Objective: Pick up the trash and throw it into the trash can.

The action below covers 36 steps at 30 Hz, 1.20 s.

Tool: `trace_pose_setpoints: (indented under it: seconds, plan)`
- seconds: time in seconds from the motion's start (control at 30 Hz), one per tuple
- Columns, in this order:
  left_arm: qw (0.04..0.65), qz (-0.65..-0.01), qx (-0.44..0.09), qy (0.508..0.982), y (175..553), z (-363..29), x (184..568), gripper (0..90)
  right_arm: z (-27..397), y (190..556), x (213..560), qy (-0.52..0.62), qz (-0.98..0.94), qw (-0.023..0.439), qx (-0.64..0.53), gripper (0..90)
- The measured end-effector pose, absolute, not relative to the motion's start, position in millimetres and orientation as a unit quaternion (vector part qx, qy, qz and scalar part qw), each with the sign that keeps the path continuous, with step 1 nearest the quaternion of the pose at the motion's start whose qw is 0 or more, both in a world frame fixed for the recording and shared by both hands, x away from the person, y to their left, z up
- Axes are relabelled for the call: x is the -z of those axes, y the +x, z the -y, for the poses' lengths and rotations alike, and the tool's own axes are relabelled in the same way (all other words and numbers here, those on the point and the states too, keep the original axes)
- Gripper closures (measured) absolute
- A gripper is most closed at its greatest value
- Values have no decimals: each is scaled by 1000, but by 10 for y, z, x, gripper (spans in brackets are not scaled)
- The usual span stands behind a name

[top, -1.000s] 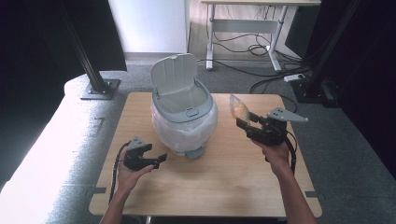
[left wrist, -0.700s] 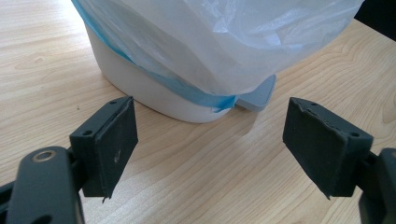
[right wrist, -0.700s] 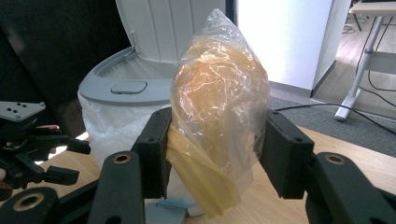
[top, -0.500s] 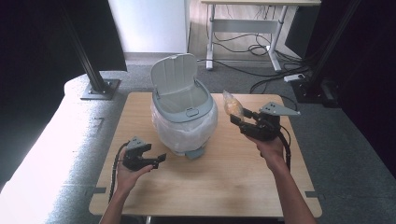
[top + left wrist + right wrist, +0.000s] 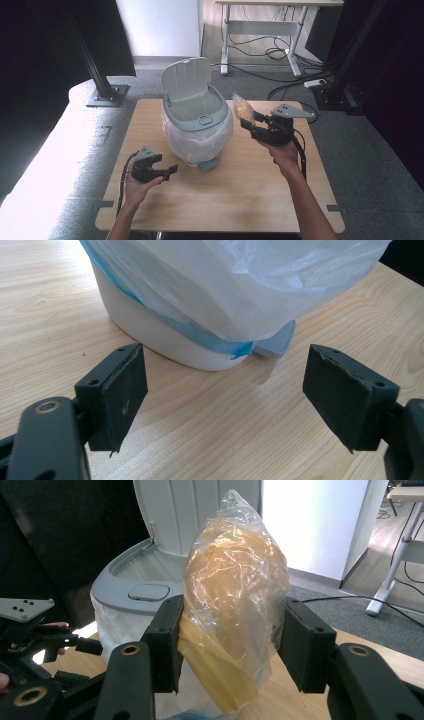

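Note:
A small grey-and-white bin (image 5: 197, 122) with its lid up and a white liner stands mid-table. My right gripper (image 5: 248, 121) is shut on a clear plastic bag of yellowish food (image 5: 243, 107), held in the air just right of the bin's rim. In the right gripper view the bag (image 5: 235, 605) bulges between the jaws with the bin's open mouth (image 5: 145, 580) behind it. My left gripper (image 5: 172, 170) rests low on the table at the bin's front left, open and empty. In the left gripper view the bin's white base (image 5: 160, 330) and grey pedal (image 5: 275, 342) lie just ahead of its pads.
The wooden table (image 5: 240, 200) has bare room in front of the bin. A white padded surface (image 5: 45, 165) lies left of the table. Beyond it are a black stand foot (image 5: 105, 95), a desk frame and floor cables (image 5: 280, 55).
My right gripper has carried the bag leftward and slightly up, closer to the bin's rim. The left gripper has stayed in place.

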<state>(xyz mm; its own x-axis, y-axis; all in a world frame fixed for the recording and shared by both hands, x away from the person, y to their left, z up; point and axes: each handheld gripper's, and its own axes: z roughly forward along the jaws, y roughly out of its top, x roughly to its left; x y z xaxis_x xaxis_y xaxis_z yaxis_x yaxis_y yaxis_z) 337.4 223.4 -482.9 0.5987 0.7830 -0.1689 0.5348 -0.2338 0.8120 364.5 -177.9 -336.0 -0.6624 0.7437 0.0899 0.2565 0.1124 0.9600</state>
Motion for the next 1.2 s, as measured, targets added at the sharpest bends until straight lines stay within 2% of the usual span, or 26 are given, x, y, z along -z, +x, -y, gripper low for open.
trace_pose_setpoints:
  seconds: [1.2]
  plan:
    - [454,-426,-135,770,3365,-2255,4815,178,1421,3891,3239,336,-728,208,-560,480]
